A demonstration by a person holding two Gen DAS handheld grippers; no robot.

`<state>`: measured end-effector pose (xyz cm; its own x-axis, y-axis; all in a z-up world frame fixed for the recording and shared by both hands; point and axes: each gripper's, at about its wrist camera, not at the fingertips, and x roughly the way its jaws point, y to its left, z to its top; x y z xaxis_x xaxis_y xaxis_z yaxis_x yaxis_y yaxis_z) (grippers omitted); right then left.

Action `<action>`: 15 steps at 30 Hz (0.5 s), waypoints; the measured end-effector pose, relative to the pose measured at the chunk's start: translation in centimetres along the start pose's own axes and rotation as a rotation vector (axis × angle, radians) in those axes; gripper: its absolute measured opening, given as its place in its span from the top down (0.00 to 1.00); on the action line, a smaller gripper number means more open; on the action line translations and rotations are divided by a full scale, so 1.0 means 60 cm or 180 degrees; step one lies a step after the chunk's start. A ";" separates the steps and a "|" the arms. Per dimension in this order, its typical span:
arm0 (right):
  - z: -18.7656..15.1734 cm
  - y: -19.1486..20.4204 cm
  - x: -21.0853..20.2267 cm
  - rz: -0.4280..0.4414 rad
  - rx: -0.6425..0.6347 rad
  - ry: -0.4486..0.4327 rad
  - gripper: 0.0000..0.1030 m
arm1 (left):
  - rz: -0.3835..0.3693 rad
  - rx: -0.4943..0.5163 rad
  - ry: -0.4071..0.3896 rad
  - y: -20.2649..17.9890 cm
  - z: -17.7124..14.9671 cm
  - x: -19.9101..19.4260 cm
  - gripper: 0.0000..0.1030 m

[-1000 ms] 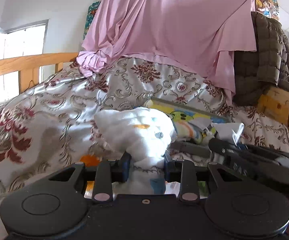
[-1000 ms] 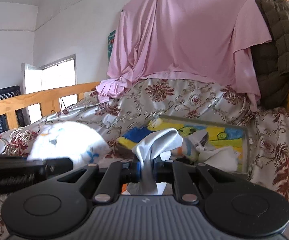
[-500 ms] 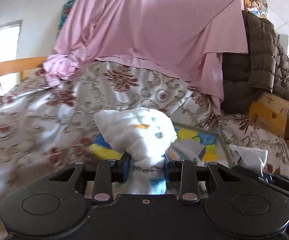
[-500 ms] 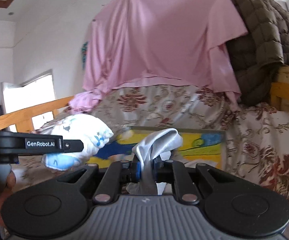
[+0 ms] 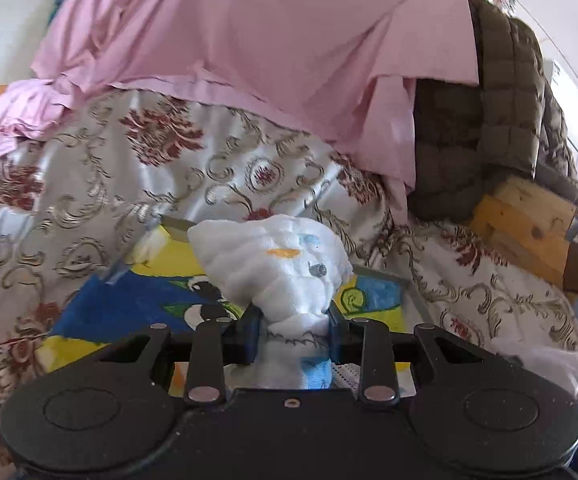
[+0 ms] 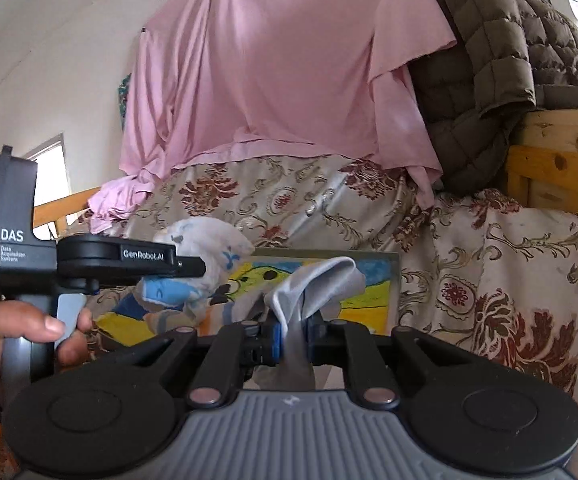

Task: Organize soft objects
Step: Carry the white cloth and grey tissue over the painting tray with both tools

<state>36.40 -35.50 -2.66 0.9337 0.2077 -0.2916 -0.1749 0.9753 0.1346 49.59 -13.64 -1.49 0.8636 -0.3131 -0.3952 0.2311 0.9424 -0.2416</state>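
Bed: bedspread (image 5: 217, 176) with red flowers and gold swirls covers it, seen in both views.
Pink sheet (image 6: 273, 64): hangs down the wall behind the bed, and its bottom edge lies on the bedspread.
Brown quilted jacket (image 6: 485, 48): hangs to the right of the pink sheet, over a wooden frame (image 6: 549, 160).
Cartoon tray (image 5: 373, 296): flat on the bed, yellow and blue picture inside, gray rim.
White printed cloth (image 5: 285, 268): bunched up, above the tray, clamped in the left gripper (image 5: 291, 330).
Left fingers (image 5: 249, 332): pressed on both sides of the white printed cloth.
Hand (image 6: 21, 328): holds the left gripper's handle, at the left of the right view.
Gray cloth (image 6: 317, 284): thin, above the tray's near side, pinched in the right gripper (image 6: 292, 340).
Right fingers (image 6: 273, 340): nearly together, squeezing the gray cloth.
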 end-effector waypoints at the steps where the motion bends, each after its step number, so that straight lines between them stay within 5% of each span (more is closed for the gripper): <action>1: -0.001 -0.002 0.003 -0.0022 0.0007 0.0010 0.87 | -0.0025 0.0018 0.0033 0.001 -0.001 0.008 0.67; 15: 0.030 0.028 0.047 -0.0237 -0.0163 0.0139 0.87 | -0.0347 0.0317 0.0553 0.024 0.032 0.065 0.67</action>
<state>39.28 -33.42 -1.56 0.9305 0.1363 -0.3400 -0.1222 0.9905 0.0627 54.16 -13.27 -1.69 0.7429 -0.4212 -0.5203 0.3695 0.9061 -0.2059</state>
